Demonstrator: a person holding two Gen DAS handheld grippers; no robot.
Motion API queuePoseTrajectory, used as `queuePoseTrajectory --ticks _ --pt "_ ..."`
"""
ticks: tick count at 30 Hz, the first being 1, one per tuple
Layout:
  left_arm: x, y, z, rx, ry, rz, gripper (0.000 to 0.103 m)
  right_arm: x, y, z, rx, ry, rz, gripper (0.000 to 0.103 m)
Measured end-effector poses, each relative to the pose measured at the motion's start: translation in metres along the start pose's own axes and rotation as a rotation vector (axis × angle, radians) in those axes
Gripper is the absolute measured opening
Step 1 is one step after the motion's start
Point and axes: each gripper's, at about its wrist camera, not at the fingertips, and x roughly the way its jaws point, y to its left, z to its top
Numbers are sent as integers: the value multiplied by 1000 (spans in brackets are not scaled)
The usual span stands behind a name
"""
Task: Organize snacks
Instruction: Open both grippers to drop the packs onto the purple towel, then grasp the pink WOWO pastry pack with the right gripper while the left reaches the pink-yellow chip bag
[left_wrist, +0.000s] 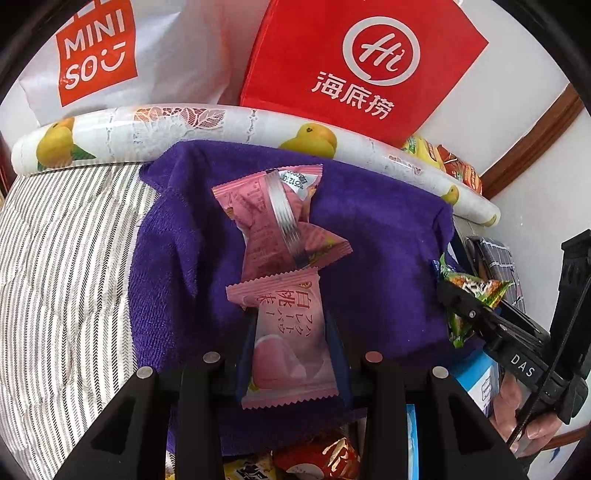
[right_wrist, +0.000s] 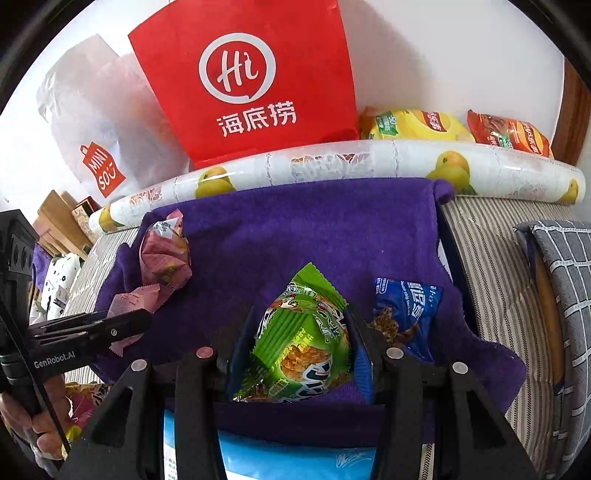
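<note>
While a purple towel (left_wrist: 369, 240) lies spread over striped fabric, a pink peach snack (left_wrist: 290, 347) is clamped between the fingers of the left gripper (left_wrist: 291, 350), just above a second pink packet (left_wrist: 280, 221) on the towel. A green snack packet (right_wrist: 303, 339) is pinched by the right gripper (right_wrist: 299, 347). A blue packet (right_wrist: 406, 314) rests just beside it. A red bag (right_wrist: 251, 81) stands behind.

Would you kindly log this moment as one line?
left tongs: shut on pink snack | right tongs: shut on green snack | both over purple towel
</note>
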Motion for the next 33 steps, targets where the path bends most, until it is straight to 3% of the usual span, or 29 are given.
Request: queuePoseTrajectory --ticks 9,12,13,22,29,33 --pt "-2 1 -1 9 14 -12 37 -2 5 0 -22 21 -23 56" --pt "-11 2 0 2 -4 -13 63 -13 9 -2 -26 8 -17 62" --pt "-16 2 0 2 -18 -13 64 -19 10 -3 -26 -2 -16 64" --pt "-70 1 -18 16 -72 -17 64 -90 25 -24 -27 -140 -133 65" --pt "-105 4 -46 16 -107 26 64 -131 25 -63 17 -156 -135 65" --pt "-116 13 -65 -10 -107 28 64 -135 26 -95 15 -111 -95 65"
